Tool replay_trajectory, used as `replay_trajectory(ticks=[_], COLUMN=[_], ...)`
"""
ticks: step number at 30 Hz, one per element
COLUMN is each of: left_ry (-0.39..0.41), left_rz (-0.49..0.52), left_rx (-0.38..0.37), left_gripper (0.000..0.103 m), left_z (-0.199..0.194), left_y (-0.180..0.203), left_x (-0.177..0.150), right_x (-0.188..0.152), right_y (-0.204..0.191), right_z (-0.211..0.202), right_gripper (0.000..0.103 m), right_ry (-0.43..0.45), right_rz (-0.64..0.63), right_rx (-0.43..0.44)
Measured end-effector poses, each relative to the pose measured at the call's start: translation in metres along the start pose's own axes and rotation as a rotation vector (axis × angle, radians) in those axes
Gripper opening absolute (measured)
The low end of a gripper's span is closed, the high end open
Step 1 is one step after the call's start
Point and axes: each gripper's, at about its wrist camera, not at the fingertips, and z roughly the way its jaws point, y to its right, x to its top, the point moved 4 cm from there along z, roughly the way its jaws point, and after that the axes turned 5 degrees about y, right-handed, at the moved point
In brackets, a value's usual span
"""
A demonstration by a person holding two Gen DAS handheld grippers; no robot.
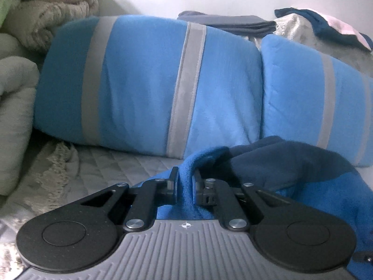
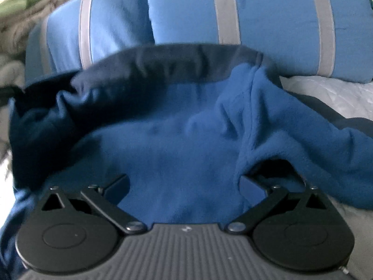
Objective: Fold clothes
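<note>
Left gripper point(image 1: 185, 184) pinched tight on a raised ridge of the blue fleece garment point(image 1: 303, 177), pads nearly meeting with only the gathered cloth between them; right gripper point(image 2: 184, 184) spread wide, jaws apart over the fleece point(image 2: 177, 135), one fold lying against the right-hand finger but nothing clamped. Garment heaped on the quilted bedspread point(image 1: 112, 163), directly before both tools, its dark navy hem point(image 2: 163, 63) arched along the far side. Step in hand, as judged: securing a second hold before drawing the cloth flat. Best done by closing the open jaws on a single edge near the hem rather than on bunched bulk, matched in height to the held ridge, then pulling both holds apart to take out slack before laying over. Beyond the garment, two blue pillows with grey stripes point(image 1: 149, 81) point(image 1: 314, 98) forming a soft barrier on the far side, close to the hem. To the left, rolled beige blankets point(image 1: 53, 7); behind, a folded dark stack point(image 1: 228, 23). Open quilt mainly at lower left and to the right of the fleece point(image 2: 326, 95); little room for spreading toward the pillows.
</note>
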Motion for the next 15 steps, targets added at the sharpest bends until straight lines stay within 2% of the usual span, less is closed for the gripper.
replay_trajectory(ticks=[8, 11, 15], left_ry=[0.022, -0.001, -0.06], left_rz=[0.051, 0.04, 0.046], left_rx=[0.012, 0.023, 0.043], left_gripper=[0.01, 0.01, 0.01], left_z=[-0.035, -0.041, -0.041], left_y=[-0.022, -0.034, -0.048], left_x=[-0.008, -0.017, -0.034], right_x=[-0.011, -0.016, -0.02], right_y=[0.002, 0.001, 0.0], right_z=[0.021, 0.028, 0.028], right_gripper=[0.102, 0.102, 0.102], right_ry=[-0.042, -0.046, -0.037], right_rz=[-0.028, -0.075, -0.095], right_rx=[-0.133, -0.184, -0.2])
